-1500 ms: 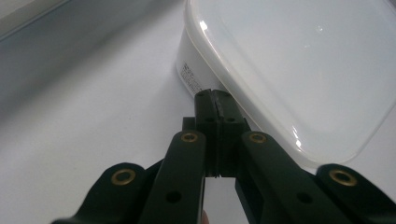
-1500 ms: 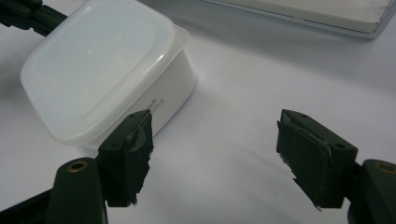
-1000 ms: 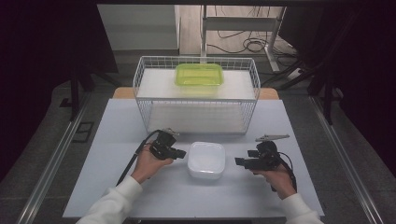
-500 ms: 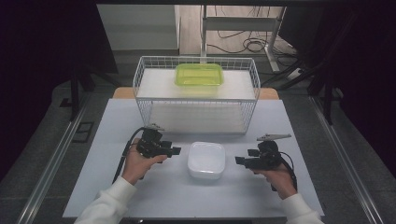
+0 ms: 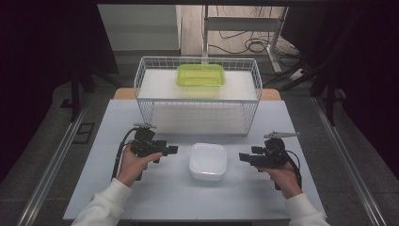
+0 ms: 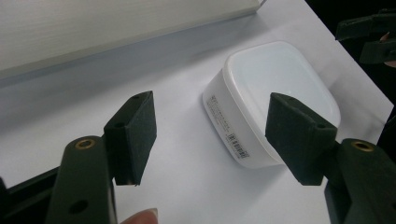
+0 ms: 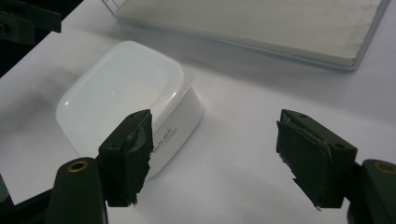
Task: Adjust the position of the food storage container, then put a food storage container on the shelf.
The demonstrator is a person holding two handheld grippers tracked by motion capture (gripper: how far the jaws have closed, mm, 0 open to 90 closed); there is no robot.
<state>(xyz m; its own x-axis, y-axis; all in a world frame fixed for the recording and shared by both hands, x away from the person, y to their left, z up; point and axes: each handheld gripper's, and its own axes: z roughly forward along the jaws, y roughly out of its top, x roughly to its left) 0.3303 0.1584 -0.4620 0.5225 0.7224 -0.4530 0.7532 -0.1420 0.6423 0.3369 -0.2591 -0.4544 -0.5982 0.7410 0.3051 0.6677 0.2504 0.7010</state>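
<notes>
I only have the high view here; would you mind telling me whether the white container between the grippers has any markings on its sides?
Observer: Yes. The left gripper view shows a printed label with a barcode on the white container, on the side wall facing that gripper.
Operator: Thank you. Is the left gripper open?
Observer: The left gripper is open, its fingers spread wide, touching nothing.
Operator: And the right one?
Observer: The right gripper is open too; its finger pads look ragged and worn at the edges.
</notes>
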